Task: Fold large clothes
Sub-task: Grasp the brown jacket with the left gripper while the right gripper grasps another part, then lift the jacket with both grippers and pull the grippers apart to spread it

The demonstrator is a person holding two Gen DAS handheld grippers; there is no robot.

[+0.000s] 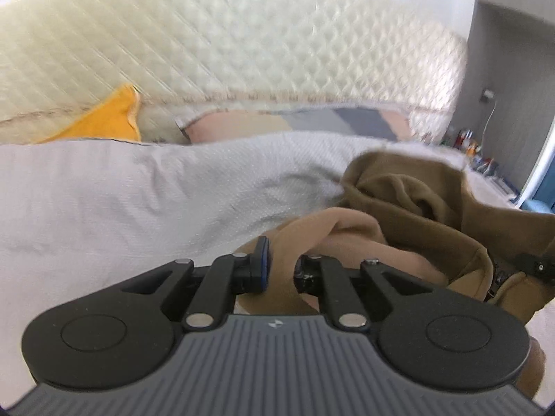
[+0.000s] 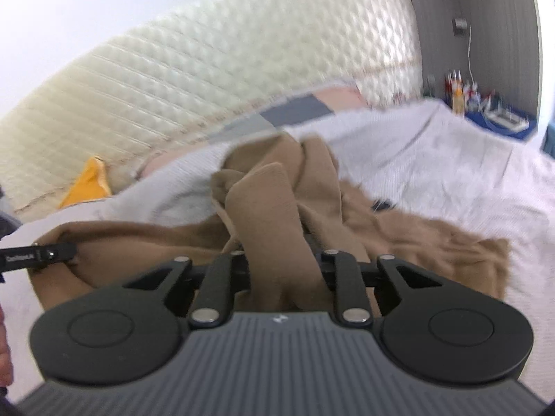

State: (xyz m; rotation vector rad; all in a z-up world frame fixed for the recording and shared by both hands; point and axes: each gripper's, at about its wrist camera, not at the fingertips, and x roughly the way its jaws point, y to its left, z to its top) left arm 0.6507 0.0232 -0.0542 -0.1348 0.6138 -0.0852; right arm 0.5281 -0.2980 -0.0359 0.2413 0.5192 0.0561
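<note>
A large tan-brown garment [image 1: 409,187] lies bunched on a white bed cover [image 1: 104,201]. My left gripper [image 1: 281,265] is shut on a fold of it, and the cloth fills the gap between its fingers. In the right wrist view my right gripper [image 2: 282,263] is shut on another thick fold of the garment [image 2: 426,239], which rises in a ridge ahead of the jaws. The left gripper's tip [image 2: 41,254] shows at the garment's left edge. A black part of the right gripper [image 1: 536,265] shows at the right of the left wrist view. Both views are blurred.
A cream quilted mattress [image 1: 242,41] stands against the wall behind the bed. A yellow cloth [image 1: 104,118] and a patchwork blanket [image 1: 312,121] lie at its foot. Small bottles and clutter [image 2: 485,107] sit on a blue surface at the far right, by a grey wall [image 2: 485,17].
</note>
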